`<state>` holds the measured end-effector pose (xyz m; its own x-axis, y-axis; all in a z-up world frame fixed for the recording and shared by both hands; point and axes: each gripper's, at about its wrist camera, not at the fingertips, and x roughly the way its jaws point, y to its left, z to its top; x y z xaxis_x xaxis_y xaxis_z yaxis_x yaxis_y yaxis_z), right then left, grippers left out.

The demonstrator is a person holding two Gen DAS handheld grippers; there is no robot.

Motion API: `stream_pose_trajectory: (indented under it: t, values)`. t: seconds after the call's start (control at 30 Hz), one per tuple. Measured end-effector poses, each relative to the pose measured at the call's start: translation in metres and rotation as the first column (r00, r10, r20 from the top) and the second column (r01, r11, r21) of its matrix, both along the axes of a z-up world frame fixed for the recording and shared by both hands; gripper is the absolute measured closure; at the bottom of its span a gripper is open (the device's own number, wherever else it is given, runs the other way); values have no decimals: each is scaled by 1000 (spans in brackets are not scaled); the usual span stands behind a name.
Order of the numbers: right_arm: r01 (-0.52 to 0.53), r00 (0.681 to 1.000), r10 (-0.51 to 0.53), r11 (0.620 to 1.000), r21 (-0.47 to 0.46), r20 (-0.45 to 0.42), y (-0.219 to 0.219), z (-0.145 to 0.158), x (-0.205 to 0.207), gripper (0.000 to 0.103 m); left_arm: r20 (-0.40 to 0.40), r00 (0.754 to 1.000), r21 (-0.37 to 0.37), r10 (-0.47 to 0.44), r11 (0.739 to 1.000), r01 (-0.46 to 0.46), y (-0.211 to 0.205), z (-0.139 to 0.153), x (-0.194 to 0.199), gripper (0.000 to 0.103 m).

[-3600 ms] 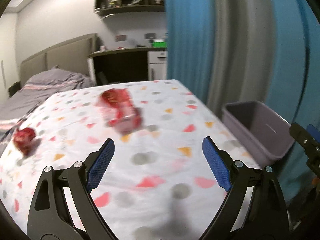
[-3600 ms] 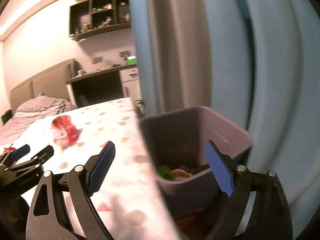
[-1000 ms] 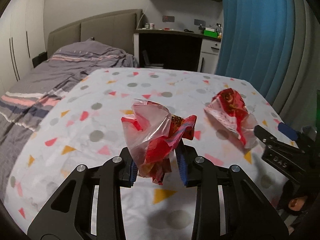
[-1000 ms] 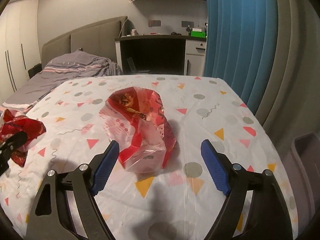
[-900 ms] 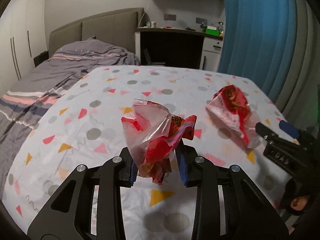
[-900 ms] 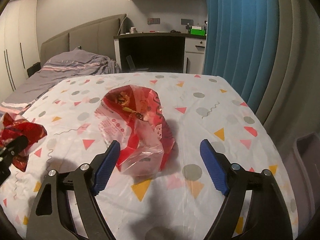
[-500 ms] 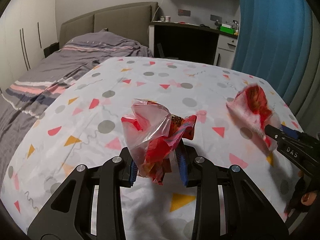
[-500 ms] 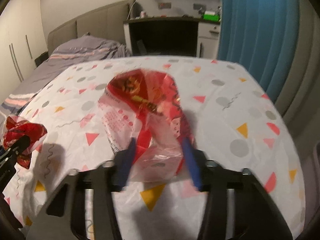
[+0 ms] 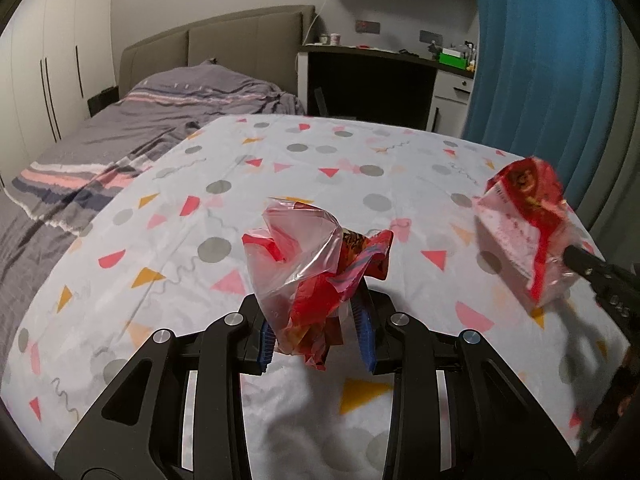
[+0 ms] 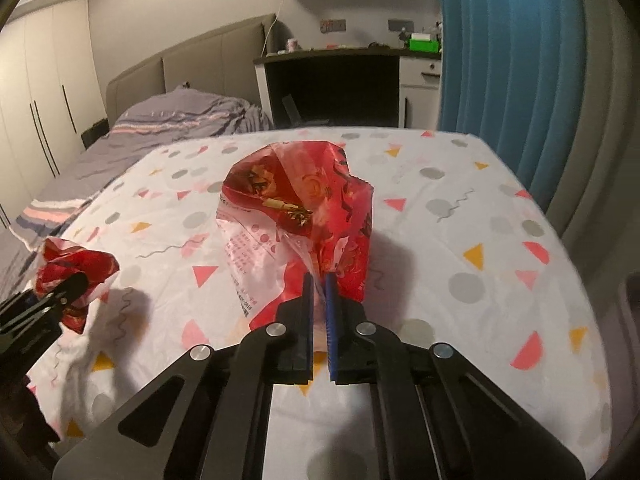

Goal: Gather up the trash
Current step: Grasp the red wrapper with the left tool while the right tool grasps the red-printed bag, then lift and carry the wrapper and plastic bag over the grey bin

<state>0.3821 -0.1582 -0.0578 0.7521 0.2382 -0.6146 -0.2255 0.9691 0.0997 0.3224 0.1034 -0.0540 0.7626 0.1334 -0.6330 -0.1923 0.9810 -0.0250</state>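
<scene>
Two wrappers are gripped above the patterned tablecloth (image 10: 500, 240), so lift both clear before carrying them off. At the cloth's right side, the right gripper (image 10: 319, 284) is closing almost fully on the big red bag (image 10: 296, 204). Nearer its middle, the left gripper (image 9: 316, 320) stands partly closed, clamping the crumpled red wrapper (image 9: 316, 256).

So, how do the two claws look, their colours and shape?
Both look alike. The left claw and the right claw have matte black linkage arms with triangular cut-outs, silver round pivot bolts, and blue ribbed pads on the fingers. No cables or sleeves show.
</scene>
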Motion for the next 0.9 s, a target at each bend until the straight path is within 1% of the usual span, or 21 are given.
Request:
stream_pose_trajectory:
  t: [0.17, 0.3, 0.5, 0.73, 0.9]
  values:
    - [5, 998, -5, 1000, -12, 64, -17, 20, -38, 97, 23, 999, 13, -35, 999, 35, -16, 11, -16, 71]
    - [13, 995, -12, 1000, -3, 100, -35, 33, -69, 97, 43, 997, 14, -66, 998, 66, -34, 21, -34, 71]
    - [49, 989, -53, 998, 31, 136, -69, 48, -117, 97, 85, 988, 21, -125, 992, 124, -71, 40, -66, 71]
    - [108, 979, -116, 993, 55, 166, -108, 50, -163, 97, 119, 973, 32, -199, 980, 197, -116, 53, -91, 71]
    - [158, 969, -169, 985, 73, 179, -135, 48, -184, 97, 131, 958, 39, -255, 967, 252, -150, 57, -102, 71]
